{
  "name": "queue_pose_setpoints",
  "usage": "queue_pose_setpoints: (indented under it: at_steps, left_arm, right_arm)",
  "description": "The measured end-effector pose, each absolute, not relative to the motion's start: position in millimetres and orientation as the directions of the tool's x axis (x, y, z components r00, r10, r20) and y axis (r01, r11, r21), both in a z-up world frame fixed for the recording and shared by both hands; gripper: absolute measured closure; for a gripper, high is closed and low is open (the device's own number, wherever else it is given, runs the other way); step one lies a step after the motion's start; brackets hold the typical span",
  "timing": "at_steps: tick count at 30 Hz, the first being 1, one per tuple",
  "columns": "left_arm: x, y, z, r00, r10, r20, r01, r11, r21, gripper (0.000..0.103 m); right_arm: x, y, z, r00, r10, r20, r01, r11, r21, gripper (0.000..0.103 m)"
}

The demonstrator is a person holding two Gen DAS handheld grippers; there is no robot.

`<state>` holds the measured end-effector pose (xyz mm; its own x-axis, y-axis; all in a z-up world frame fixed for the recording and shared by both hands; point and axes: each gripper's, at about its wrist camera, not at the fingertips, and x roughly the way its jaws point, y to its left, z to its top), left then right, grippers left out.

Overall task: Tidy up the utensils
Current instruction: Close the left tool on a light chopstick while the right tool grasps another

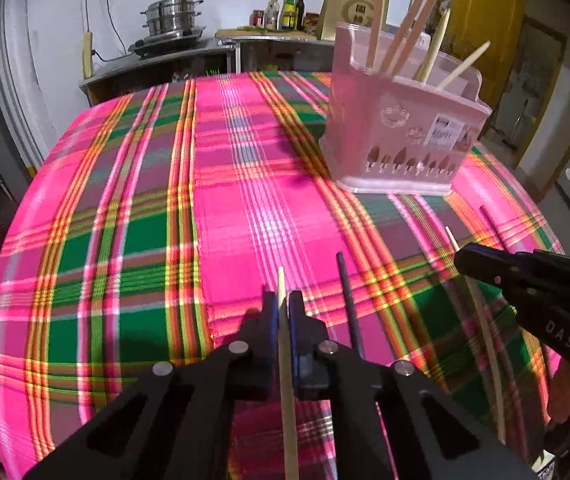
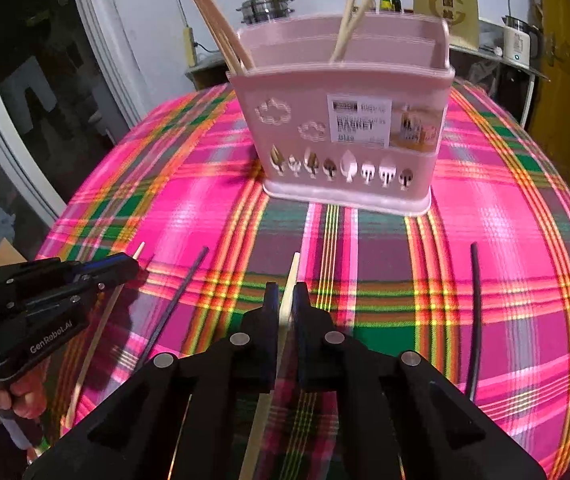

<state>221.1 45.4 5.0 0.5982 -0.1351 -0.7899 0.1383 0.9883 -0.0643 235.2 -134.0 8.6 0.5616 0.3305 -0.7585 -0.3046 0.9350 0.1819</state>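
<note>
1. Left tool (image 1: 284, 300) is clenching a pale chopstick (image 1: 287, 380) between its blue pads; the stick is running along the fingers, tip poking forward, likely so it can be dropped tip-down into the holder.
2. Just right of it a dark chopstick (image 1: 348, 304) is lying loose on the plaid desk (image 1: 125, 200), not yet collected.
3. Right tool (image 2: 284, 296) is also gripping a pale chopstick (image 2: 288, 300), tip forward, pointed straight at the holder.
4. Further right another dark chopstick (image 2: 475, 320) is lying flat on the cloth, untouched.
5. Pink utensil holder (image 2: 345, 120) is standing upright at the desk's far side, well apart from both tools; several pale chopsticks (image 2: 221, 32) are already leaning inside it, at the left and in the middle.
6. Judging: task partly done, two sticks in hand, dark ones still waiting.
</note>
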Motion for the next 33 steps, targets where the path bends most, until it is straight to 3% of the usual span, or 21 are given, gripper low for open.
queue_pose_setpoints:
  at_steps: [20, 25, 28, 33]
  left_arm:
    - [195.5, 45.8, 110.3, 0.741, -0.165, -0.651, 0.162, 0.985, -0.065, 0.097]
    - [192.3, 49.7, 108.1, 0.74, -0.166, -0.652, 0.154, 0.985, -0.077, 0.097]
    - [190.1, 53.7, 109.5, 0.742, -0.174, -0.647, 0.152, 0.984, -0.091, 0.097]
    - [186.4, 58.5, 110.6, 0.747, -0.176, -0.641, 0.153, 0.984, -0.091, 0.097]
  right_arm:
    - [206.5, -157.6, 104.2, 0.689, 0.408, -0.599, -0.359, 0.91, 0.208, 0.098]
    - [214.5, -151.6, 81.9, 0.628, 0.409, -0.662, -0.37, 0.905, 0.208, 0.097]
    - [226.9, -145.0, 49.0, 0.559, 0.394, -0.73, -0.361, 0.908, 0.213, 0.089]
    - [244.3, -138.5, 9.1, 0.5, 0.35, -0.792, -0.331, 0.922, 0.199, 0.089]
